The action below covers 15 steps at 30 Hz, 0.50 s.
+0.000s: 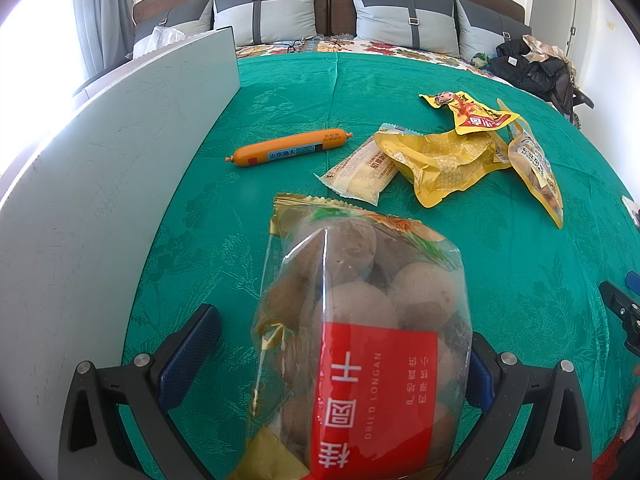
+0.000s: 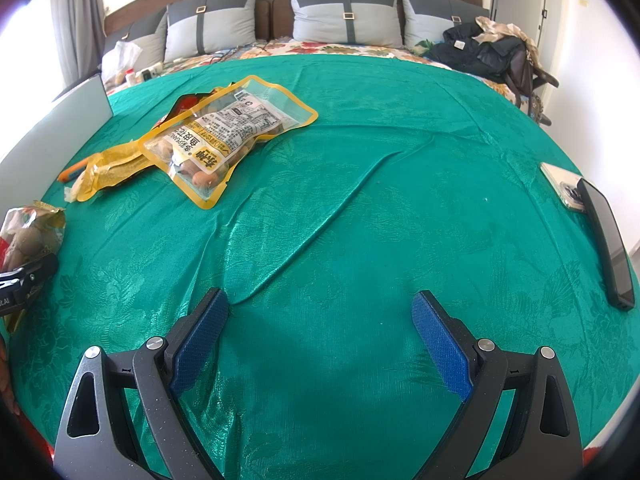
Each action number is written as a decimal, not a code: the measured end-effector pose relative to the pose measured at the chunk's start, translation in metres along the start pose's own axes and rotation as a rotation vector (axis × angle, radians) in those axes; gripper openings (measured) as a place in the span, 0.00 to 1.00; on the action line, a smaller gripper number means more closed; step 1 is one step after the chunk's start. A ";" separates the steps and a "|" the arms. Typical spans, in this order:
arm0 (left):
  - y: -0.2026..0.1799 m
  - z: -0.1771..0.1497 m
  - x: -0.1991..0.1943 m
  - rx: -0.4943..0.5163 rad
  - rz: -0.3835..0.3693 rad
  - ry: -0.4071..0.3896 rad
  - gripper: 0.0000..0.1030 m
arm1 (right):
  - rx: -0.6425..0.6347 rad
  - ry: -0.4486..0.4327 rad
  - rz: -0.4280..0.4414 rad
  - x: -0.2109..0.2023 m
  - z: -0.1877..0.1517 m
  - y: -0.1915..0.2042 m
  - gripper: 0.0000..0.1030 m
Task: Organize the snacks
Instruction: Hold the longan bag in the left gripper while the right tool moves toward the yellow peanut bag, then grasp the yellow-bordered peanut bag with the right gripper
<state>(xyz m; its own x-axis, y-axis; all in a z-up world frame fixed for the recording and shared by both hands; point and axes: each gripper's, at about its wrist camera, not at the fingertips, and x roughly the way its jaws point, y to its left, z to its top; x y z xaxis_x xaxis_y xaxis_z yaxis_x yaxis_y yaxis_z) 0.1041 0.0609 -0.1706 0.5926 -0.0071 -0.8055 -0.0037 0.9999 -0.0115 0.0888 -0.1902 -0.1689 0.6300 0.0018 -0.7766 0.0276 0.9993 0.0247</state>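
Observation:
A clear bag of dried longan (image 1: 360,304) with a red label lies between the fingers of my left gripper (image 1: 342,326). The jaws are open: the right pad touches the bag, the left pad stands apart from it. Beyond it on the green bedspread lie an orange sausage (image 1: 290,147), a pale cake packet (image 1: 362,170), a crumpled yellow pouch (image 1: 444,164), a yellow-red packet (image 1: 472,114) and a yellow-rimmed peanut bag (image 1: 536,172). My right gripper (image 2: 318,298) is open over bare bedspread with nothing in it; the peanut bag (image 2: 228,136) lies far ahead to its left.
A white board (image 1: 100,200) stands upright along the left side of the bed. A phone (image 2: 564,188) and a long black object (image 2: 608,248) lie at the right edge. Pillows (image 2: 344,12) and a pile of dark clothes (image 2: 484,52) are at the head.

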 end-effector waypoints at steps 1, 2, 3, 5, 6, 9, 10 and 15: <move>0.000 0.000 0.000 0.000 0.000 0.000 1.00 | 0.000 0.000 0.000 0.000 0.000 0.000 0.92; 0.000 0.000 0.000 0.000 0.000 0.000 1.00 | 0.001 0.000 0.001 0.000 0.000 0.000 0.92; 0.000 0.000 0.000 0.000 -0.001 -0.001 1.00 | 0.001 0.001 0.001 0.000 0.000 0.000 0.92; 0.000 0.000 0.000 0.000 0.000 0.000 1.00 | 0.002 0.015 0.007 -0.001 0.001 -0.001 0.92; 0.000 0.000 0.000 0.000 0.000 -0.001 1.00 | 0.011 0.034 0.014 -0.002 0.003 -0.003 0.92; 0.000 0.000 0.000 0.000 0.000 -0.001 1.00 | 0.137 0.025 0.139 -0.009 0.023 -0.013 0.92; 0.000 0.000 0.000 0.000 0.000 -0.001 1.00 | 0.187 0.007 0.196 -0.011 0.032 -0.015 0.92; -0.001 0.000 0.000 0.001 -0.001 -0.001 1.00 | 0.323 0.074 0.362 0.018 0.091 -0.007 0.92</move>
<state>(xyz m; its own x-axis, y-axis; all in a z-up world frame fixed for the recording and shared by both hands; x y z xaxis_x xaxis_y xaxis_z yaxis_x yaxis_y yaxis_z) 0.1036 0.0603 -0.1706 0.5933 -0.0079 -0.8049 -0.0026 0.9999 -0.0118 0.1706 -0.2002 -0.1251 0.5874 0.3613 -0.7242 0.0638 0.8713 0.4865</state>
